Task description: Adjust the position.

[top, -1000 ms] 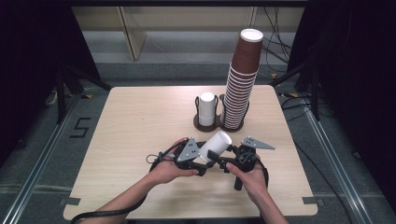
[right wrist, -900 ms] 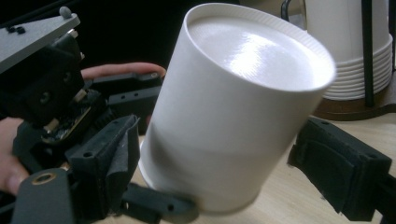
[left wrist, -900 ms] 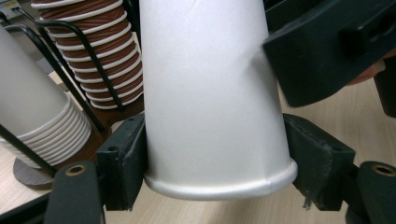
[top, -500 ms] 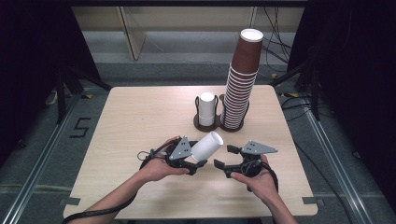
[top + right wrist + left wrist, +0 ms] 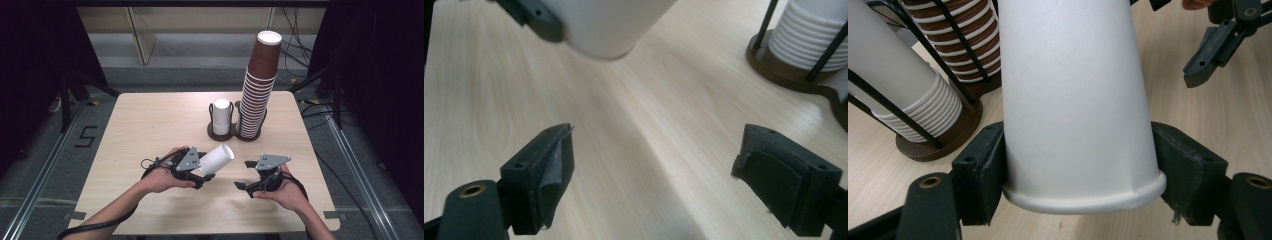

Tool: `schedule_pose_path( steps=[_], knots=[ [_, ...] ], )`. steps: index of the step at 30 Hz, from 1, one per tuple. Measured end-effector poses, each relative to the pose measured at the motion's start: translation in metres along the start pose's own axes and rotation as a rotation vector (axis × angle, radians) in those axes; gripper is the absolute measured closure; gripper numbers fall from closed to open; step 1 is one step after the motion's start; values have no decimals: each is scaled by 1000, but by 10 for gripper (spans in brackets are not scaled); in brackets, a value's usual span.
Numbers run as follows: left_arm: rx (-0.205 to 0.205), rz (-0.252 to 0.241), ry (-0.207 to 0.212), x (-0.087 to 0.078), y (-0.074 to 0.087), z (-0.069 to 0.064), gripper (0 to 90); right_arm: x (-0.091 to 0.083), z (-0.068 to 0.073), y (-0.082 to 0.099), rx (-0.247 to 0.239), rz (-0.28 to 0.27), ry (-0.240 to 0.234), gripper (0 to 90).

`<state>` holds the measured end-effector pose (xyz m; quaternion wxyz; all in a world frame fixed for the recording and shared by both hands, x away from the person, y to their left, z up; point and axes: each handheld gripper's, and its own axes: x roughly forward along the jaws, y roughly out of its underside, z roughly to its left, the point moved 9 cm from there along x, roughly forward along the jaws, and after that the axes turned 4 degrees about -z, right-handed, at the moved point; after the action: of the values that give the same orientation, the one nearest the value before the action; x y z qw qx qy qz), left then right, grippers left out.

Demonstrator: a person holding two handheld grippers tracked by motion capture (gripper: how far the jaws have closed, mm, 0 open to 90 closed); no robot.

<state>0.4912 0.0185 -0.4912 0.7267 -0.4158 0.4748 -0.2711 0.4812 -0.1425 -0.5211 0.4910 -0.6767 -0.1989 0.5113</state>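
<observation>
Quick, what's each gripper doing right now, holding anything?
Left gripper: closed on the white paper cup, near its rim.
Right gripper: open, nothing between its jaws.

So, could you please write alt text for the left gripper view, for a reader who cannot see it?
A white paper cup is clamped near its rolled rim between the left gripper's two black jaws above a light wooden table. Behind it at left, a stack of white cups and a stack of brown cups stand in a dark wire holder; the right gripper shows at upper right.
</observation>
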Motion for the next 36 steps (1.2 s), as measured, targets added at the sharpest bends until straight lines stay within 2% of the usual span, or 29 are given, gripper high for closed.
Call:
schedule_pose_path(
  steps=[5,7,10,12,13,14,15,17,18,19,20,22,23,24,25,26,27,28,29,31,33,35,36],
  knots=[
    [18,10,19,-3,1,-1,277,0,0,5,-3,54,-32,157],
    [27,27,27,-5,2,-1,278,1,-1,6,-53,72,-46,160],
    [42,39,32,-6,2,-1,280,1,-1,8,-91,104,-64,162],
    [47,43,41,-6,2,-2,281,2,1,8,-93,113,-83,163],
    [61,54,46,-7,3,-2,281,2,1,7,-94,116,-86,164],
    [55,48,55,-6,2,-3,281,2,-1,6,-118,114,-86,164],
    [63,61,62,-6,3,-4,281,2,1,7,-98,124,-97,165],
    [85,72,69,-6,4,-5,281,2,-1,7,-130,125,-98,165],
    [77,72,76,-5,3,-6,281,3,-2,6,-147,124,-102,166],
    [92,84,81,-5,4,-6,281,3,-3,6,-143,124,-104,169],
    [87,84,84,-4,4,-8,282,3,-2,7,-123,131,-109,173],
    [110,108,102,-4,6,-9,283,3,-2,8,-115,137,-114,174],
    [114,117,105,-4,7,-10,283,3,-3,8,-137,146,-112,174],
    [129,131,109,-4,8,-10,283,3,-2,10,-133,157,-121,174],
    [126,136,112,-3,8,-12,284,4,-4,9,-162,155,-126,174],
    [146,154,120,-3,9,-11,284,3,-3,11,-162,171,-120,174],
    [152,164,126,-3,10,-12,284,3,-1,11,-154,181,-138,174],
    [154,167,131,-2,10,-13,285,2,-1,11,-169,186,-136,174],
    [170,189,144,-2,11,-14,285,3,1,11,-166,192,-154,174],
    [187,220,152,-1,12,-15,285,4,2,10,-184,201,-159,174],
    [196,233,158,1,12,-17,285,5,4,9,-189,209,-169,174],
    [203,246,167,3,12,-19,285,6,7,9,-158,229,-172,175],
    [208,250,173,3,12,-20,285,8,6,8,-188,226,-179,176]
  ],
)
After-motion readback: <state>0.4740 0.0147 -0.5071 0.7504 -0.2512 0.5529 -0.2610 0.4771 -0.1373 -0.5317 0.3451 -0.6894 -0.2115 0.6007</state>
